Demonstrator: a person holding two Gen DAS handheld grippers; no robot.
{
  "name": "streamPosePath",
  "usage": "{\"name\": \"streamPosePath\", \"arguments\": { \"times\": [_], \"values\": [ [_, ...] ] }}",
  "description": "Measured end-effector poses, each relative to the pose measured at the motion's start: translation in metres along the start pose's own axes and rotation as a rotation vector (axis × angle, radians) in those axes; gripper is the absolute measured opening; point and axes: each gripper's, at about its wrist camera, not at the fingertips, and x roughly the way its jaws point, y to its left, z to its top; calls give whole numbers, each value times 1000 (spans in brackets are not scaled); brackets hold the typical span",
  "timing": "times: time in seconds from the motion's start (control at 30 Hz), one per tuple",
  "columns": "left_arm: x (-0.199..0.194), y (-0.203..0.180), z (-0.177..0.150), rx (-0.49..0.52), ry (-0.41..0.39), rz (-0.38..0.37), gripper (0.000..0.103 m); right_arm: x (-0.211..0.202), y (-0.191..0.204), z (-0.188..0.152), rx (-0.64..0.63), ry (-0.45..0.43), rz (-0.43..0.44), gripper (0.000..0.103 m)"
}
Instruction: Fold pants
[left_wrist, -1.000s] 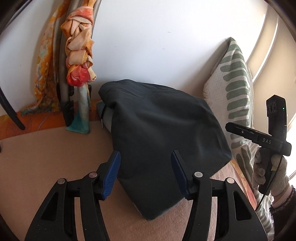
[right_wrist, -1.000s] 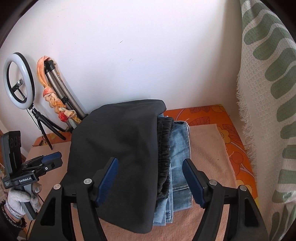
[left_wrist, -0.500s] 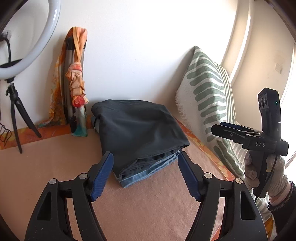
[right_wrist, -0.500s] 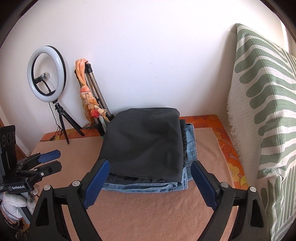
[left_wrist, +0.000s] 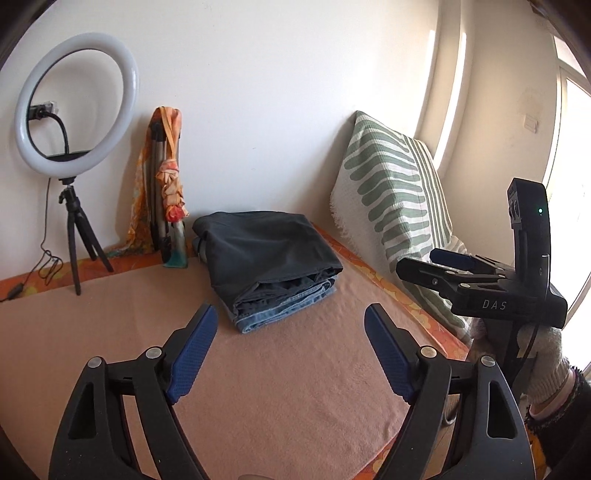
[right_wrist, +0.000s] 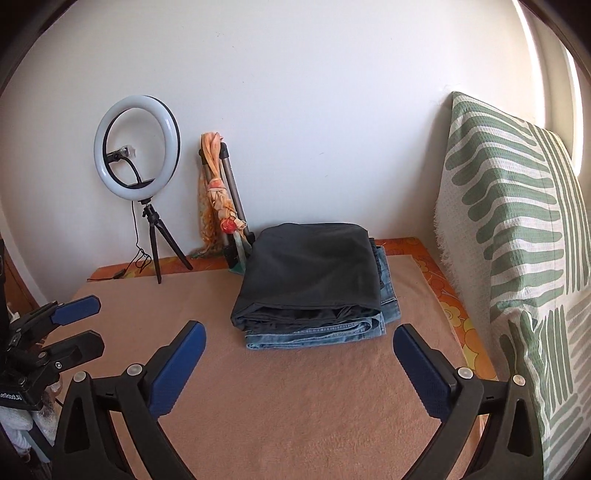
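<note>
On the tan-blanketed bed (right_wrist: 295, 406), the folded dark pants (right_wrist: 310, 273) top a jeans stack (right_wrist: 317, 332) far centre; your left gripper (left_wrist: 288, 347) and right gripper (right_wrist: 299, 362) are opening, empty, so grasp this soft, limp, light cloth at its folded edges.

Wall: plain white (right_wrist: 295, 110), upper frame.
Window: bright daylight (left_wrist: 576, 184), far right (overexposed).
Surface: tan blanket (right_wrist: 295, 406), lower centre.
</note>
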Motion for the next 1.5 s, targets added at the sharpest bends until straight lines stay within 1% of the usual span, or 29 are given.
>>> {"name": "streamPosePath", "arguments": {
  "times": [0.13, 0.27, 0.37, 0.4, 0.47, 0.57, 0.67, 0.73, 0.8, 0.87, 0.9, 0.93, 1.0, 1.3, 1.5],
  "values": [
    [-14, 6, -11, -24, -2, 23, 82, -13, 15, -12, 3, -15, -23, 103],
    [-23, 11, -25, -38, -7, 38, 82, -22, 25, -27, 34, -31, -41, 103],
    [-28, 13, -34, -29, -22, 73, 82, -23, 29, -37, 49, -37, -73, 103],
    [-28, 13, -36, -21, -25, 89, 82, -22, 31, -40, 52, -35, -72, 103],
    [-28, 16, -37, -15, -23, 92, 82, -22, 34, -45, 54, -37, -72, 103],
    [-29, 22, -38, -29, -31, 105, 82, -23, 38, -49, 46, -63, -81, 103],
    [-27, 27, -41, -44, -25, 143, 82, -22, 40, -51, 46, -70, -61, 103],
    [-24, 29, -42, -54, -5, 173, 83, -23, 41, -52, 38, -81, -68, 103],
    [-21, 31, -42, -57, 8, 199, 85, -25, 42, -52, 21, -96, -85, 103],
    [-22, 32, -43, -50, 1, 213, 89, -25, 42, -52, 18, -105, -88, 103],
    [-24, 31, -43, -43, -13, 224, 93, -25, 42, -53, 22, -104, -84, 103],
    [-26, 30, -43, -38, -23, 231, 101, -25, 42, -53, 24, -102, -83, 103],
    [-30, 28, -44, -35, -38, 228, 103, -24, 42, -54, 21, -101, -92, 103],
    [-32, 28, -47, -26, -25, 239, 103, -25, 42, -55, 17, -106, -100, 103],
    [-36, 29, -49, -24, -58, 246, 103, -26, 42, -55, 19, -109, -101, 103]
  ]
}}
